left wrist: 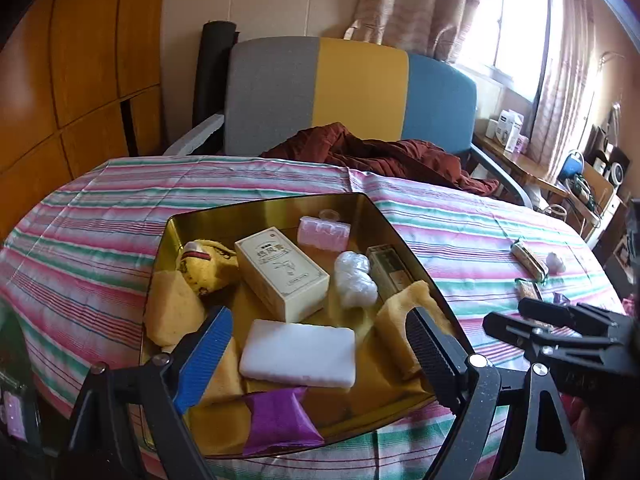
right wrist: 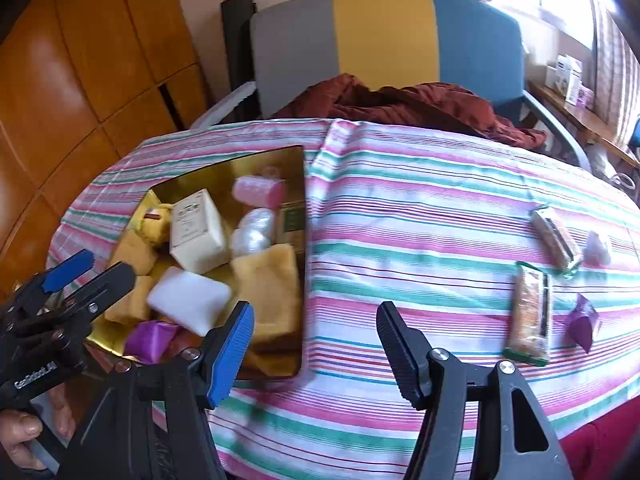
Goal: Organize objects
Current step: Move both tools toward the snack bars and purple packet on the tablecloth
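A gold tray [left wrist: 280, 204] [right wrist: 224, 172] on the striped tablecloth holds a cream box [left wrist: 282, 272], a white block [left wrist: 298, 354], a pink case [left wrist: 324, 234], yellow sponges, a yellow plush and a purple packet [left wrist: 280, 420]. My left gripper [left wrist: 320, 356] hangs open over the tray's near side, with the white block lying below between its fingers, untouched. My right gripper [right wrist: 316, 352] is open over bare cloth just right of the tray, nothing between its fingers. Loose on the cloth at right lie two snack bars [right wrist: 528, 316] [right wrist: 556, 240], a purple packet [right wrist: 582, 322] and a white wad [right wrist: 598, 248].
A chair [left wrist: 352, 92] with a grey, yellow and blue back stands behind the table, a dark red cloth [left wrist: 380, 152] heaped on it. Wooden cabinets line the left wall. A cluttered shelf [left wrist: 516, 160] runs under the window at right. A hand [right wrist: 24, 436] holds the left gripper.
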The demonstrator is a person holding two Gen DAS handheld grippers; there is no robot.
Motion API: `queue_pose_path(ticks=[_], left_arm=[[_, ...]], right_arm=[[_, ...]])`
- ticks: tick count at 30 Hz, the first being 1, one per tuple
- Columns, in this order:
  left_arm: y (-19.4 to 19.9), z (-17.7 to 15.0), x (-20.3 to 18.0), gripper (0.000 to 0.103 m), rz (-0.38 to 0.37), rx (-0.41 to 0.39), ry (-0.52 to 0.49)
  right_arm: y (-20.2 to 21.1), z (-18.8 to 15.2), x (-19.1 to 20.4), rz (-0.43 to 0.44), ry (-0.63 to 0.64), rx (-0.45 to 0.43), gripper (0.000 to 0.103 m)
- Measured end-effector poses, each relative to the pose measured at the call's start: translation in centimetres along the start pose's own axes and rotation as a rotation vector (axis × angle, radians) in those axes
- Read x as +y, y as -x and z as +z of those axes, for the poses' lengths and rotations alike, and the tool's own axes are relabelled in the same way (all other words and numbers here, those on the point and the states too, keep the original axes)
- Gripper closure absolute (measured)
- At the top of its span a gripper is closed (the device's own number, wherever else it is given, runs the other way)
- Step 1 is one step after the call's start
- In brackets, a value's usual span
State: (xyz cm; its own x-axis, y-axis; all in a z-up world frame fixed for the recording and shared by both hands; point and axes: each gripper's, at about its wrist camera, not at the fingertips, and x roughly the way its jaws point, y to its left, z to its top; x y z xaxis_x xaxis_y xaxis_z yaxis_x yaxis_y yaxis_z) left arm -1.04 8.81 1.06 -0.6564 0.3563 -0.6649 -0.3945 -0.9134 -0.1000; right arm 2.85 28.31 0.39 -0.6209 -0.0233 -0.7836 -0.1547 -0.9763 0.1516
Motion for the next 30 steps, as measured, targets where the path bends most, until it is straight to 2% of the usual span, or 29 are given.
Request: queue_pose_path(ticks=[8,17,19,26,29,30], left_arm=[[-0.4,0.2,-1.7,0.014,-0.019,0.017,-0.043],[-0.9,1.2,-4.6,0.014,-0.078,0.021,-0.113],[-1.1,1.5,-5.6,0.014,-0.099,0.018,-0.137],[-2.2,2.4,-9.2,0.014,-0.151,0.031,-0.210],[-2.9,2.7,-11.0,0.014,-0.190,0.050,-0.240],[-3.3,2.8,-11.6,0.014,-0.202,0.059,-0.253]], right_arm=[[1.0,0.4,-4.6,-0.077,-0.078,-0.015,0.038],[3.1,0.6,-13.1,-0.223,-0.218,-0.035,0.038],[3.9,0.5,-15.6,-0.260,-0.269,-0.041,0.034],[5.8,-0.9,-24.0,-0.341,-0.510,-0.065,0.033],[5.6,-2.0,-26.4,-0.354,-0.592,-0.058,0.033],[5.5,-2.4,-27.1,-0.324,-0.633,-0.054,0.033]])
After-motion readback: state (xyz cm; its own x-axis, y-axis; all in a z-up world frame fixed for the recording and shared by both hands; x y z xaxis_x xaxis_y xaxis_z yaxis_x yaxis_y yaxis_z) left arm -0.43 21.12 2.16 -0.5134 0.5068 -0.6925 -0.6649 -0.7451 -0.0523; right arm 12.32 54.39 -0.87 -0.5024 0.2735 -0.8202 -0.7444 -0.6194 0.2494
